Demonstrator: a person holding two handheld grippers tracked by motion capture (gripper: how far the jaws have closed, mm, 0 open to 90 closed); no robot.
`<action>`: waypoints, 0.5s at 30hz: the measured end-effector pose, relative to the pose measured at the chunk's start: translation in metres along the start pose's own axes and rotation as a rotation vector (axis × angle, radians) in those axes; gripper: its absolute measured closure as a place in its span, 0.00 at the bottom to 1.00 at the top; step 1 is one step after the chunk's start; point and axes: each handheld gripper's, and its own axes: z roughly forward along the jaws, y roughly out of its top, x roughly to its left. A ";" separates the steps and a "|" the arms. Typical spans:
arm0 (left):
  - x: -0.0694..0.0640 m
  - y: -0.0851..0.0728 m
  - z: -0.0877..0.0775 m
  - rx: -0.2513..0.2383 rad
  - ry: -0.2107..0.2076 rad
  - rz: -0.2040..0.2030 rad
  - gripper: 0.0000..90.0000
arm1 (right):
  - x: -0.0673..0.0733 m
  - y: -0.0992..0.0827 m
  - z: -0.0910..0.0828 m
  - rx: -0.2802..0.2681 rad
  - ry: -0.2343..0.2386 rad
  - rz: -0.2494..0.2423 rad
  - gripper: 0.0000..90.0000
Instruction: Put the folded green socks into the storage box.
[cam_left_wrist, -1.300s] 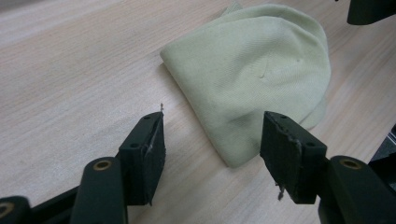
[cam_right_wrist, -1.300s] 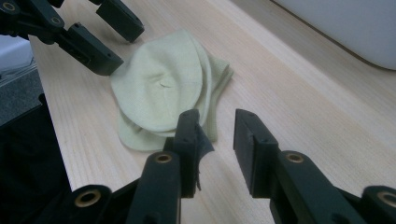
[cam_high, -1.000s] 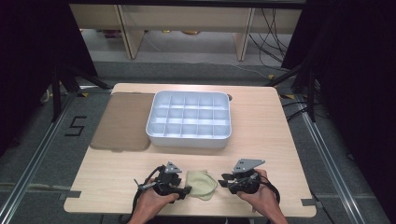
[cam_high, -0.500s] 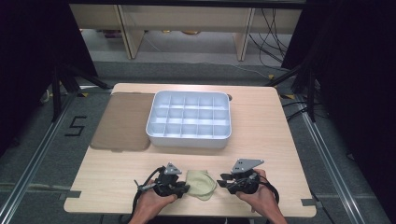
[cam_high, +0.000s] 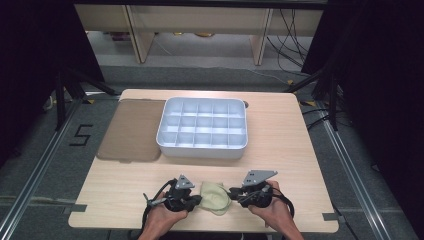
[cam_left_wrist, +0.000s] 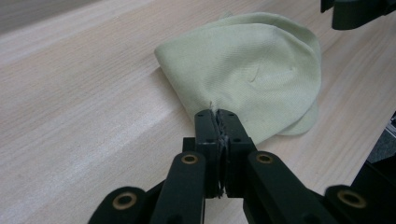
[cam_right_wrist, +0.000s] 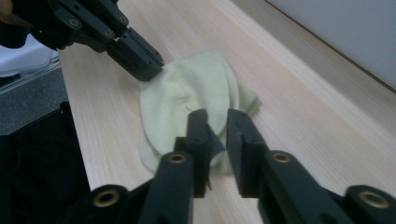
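High view: pale green cloth (cam_high: 215, 197) lies crumpled at the near edge of the wooden table (cam_high: 280, 135), between the two grippers. Left gripper (cam_high: 196, 201) sits at the cloth's left edge, right gripper (cam_high: 235, 192) at its right edge, each held in a hand coming in from the bottom.

Left gripper view: left gripper (cam_left_wrist: 217, 116) jaws have just been closing and are now clenched tight on the near edge of the cloth (cam_left_wrist: 252, 70); a small pinch of fabric sticks up between the tips. Rest of the cloth is spread flat on the table beyond the jaws, folded over itself.

Right gripper view: right gripper (cam_right_wrist: 218, 122) jaws have just been closing; a narrow gap is left between them, with the cloth (cam_right_wrist: 191, 93) edge lying in that gap. Can't tell if the pads are actually pressing on the fabric. Left gripper's black jaws (cam_right_wrist: 140, 58) bite the far side of the cloth in this view.

Far side of the table: white compartment tray (cam_high: 202, 149) at centre, well apart from the cloth. Brown flat mat (cam_high: 131, 131) lies just left of the tray, touching it.
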 end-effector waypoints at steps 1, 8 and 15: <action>0.000 0.000 -0.001 0.010 0.003 0.014 0.97 | 0.001 0.002 0.003 0.010 0.015 -0.014 0.93; -0.003 0.003 -0.005 -0.016 0.008 0.038 0.98 | 0.000 0.013 0.022 0.045 0.001 -0.033 0.96; -0.003 0.006 -0.010 -0.021 0.012 0.052 0.98 | -0.003 0.021 0.033 0.050 -0.009 -0.031 0.96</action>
